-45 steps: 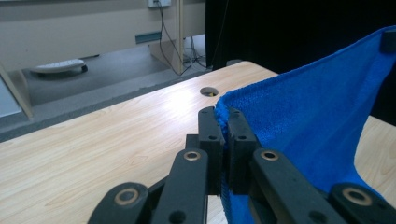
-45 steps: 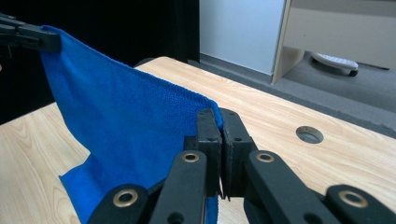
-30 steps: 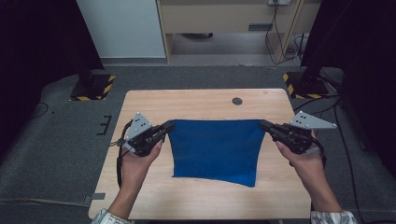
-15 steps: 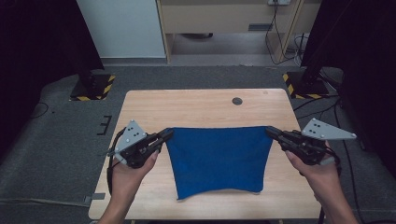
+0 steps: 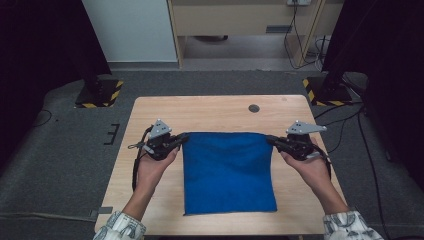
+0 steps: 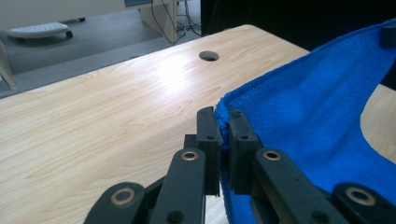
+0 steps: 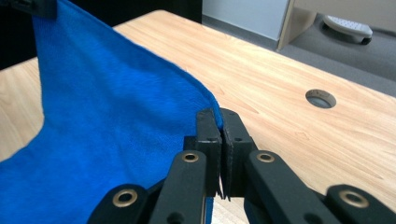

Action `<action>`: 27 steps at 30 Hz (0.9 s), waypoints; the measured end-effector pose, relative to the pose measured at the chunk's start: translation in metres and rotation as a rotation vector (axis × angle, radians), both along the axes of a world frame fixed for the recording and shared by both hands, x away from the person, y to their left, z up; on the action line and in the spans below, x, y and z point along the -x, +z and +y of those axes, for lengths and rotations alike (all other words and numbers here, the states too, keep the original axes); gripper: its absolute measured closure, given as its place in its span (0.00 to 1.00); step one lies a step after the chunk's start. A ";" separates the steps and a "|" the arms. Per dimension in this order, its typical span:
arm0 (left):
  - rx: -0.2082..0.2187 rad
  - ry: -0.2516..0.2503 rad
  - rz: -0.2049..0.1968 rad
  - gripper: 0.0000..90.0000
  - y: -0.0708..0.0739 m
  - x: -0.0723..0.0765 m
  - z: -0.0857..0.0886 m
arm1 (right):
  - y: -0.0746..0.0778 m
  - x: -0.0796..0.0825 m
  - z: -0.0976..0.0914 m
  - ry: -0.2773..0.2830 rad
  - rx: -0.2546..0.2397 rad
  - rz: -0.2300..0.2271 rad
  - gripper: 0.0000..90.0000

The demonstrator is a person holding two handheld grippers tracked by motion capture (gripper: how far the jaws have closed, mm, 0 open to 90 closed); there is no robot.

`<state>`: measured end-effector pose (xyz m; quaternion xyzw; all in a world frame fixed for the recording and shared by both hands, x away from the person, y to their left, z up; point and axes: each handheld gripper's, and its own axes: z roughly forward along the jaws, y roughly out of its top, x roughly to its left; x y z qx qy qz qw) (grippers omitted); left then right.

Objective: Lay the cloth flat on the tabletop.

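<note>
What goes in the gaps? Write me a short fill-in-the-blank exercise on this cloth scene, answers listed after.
1. The cloth spread between the two grippers is ____ in colour.
2. The left gripper is shut on a ____ of the cloth.
3. The right gripper has its jaws ____ on the cloth's other far corner.
4. Beyond the cloth, the wooden table has a round ____ in its top.

Missing words: blue; corner; shut; hole

Black tongs (image 5: pixel 181 140) with brass-ringed pivots, grey three-cornered plates, trailing black cables, patterned light sleeves (image 5: pixel 120 227)
</note>
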<state>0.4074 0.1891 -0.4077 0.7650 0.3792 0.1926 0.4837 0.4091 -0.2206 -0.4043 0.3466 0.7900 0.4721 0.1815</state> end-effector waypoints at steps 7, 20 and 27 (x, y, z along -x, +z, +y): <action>-0.016 0.004 0.008 0.95 -0.011 -0.017 -0.016 | -0.015 -0.019 -0.003 -0.026 0.018 0.028 0.97; -0.023 0.054 0.065 0.95 -0.035 -0.043 -0.018 | -0.036 -0.045 -0.002 -0.061 0.045 0.078 0.98; -0.017 0.095 0.114 0.96 -0.046 -0.059 -0.017 | -0.046 -0.061 0.000 -0.100 0.018 0.115 0.98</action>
